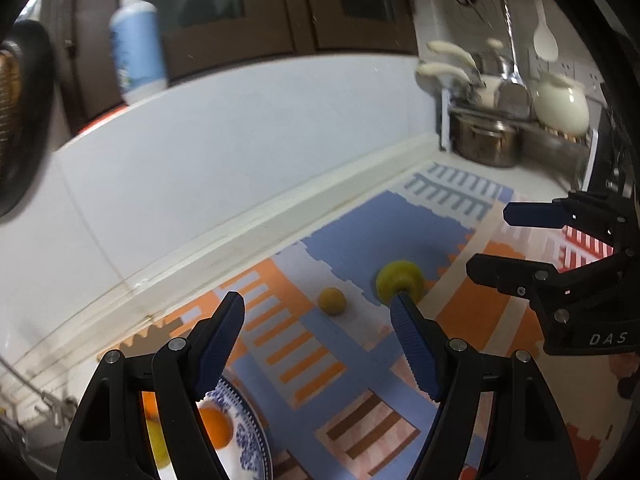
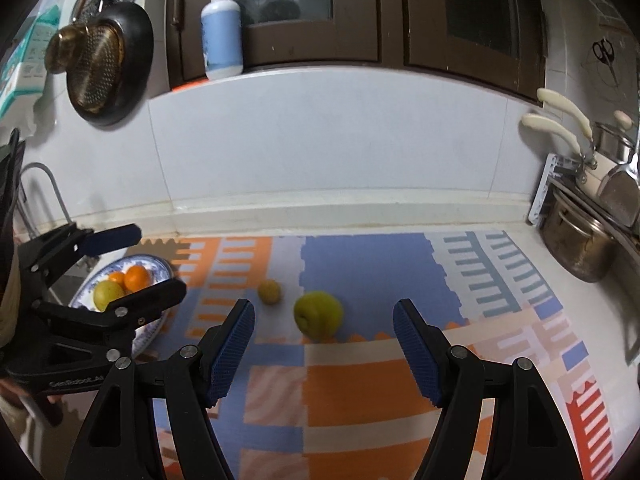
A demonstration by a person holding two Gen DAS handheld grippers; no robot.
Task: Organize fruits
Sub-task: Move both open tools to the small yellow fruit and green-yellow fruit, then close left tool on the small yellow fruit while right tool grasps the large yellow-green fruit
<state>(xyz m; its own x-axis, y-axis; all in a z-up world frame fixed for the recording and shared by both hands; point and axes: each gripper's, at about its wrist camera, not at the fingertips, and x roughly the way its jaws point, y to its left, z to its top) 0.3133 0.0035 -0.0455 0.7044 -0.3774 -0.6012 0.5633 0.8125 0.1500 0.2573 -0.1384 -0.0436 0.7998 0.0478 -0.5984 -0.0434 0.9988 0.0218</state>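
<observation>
A yellow-green apple and a small yellow fruit lie on the patterned mat; they also show in the left wrist view, the apple and the small fruit. A blue-and-white plate at the left holds two oranges and a green fruit. My right gripper is open and empty just in front of the apple. My left gripper is open and empty above the plate's rim. Each gripper shows in the other's view, the left and the right.
A metal pot and a rack of cookware stand at the right on the counter. A white tiled wall backs the counter. A lotion bottle stands on the ledge above. A pan hangs at the left. A faucet is at far left.
</observation>
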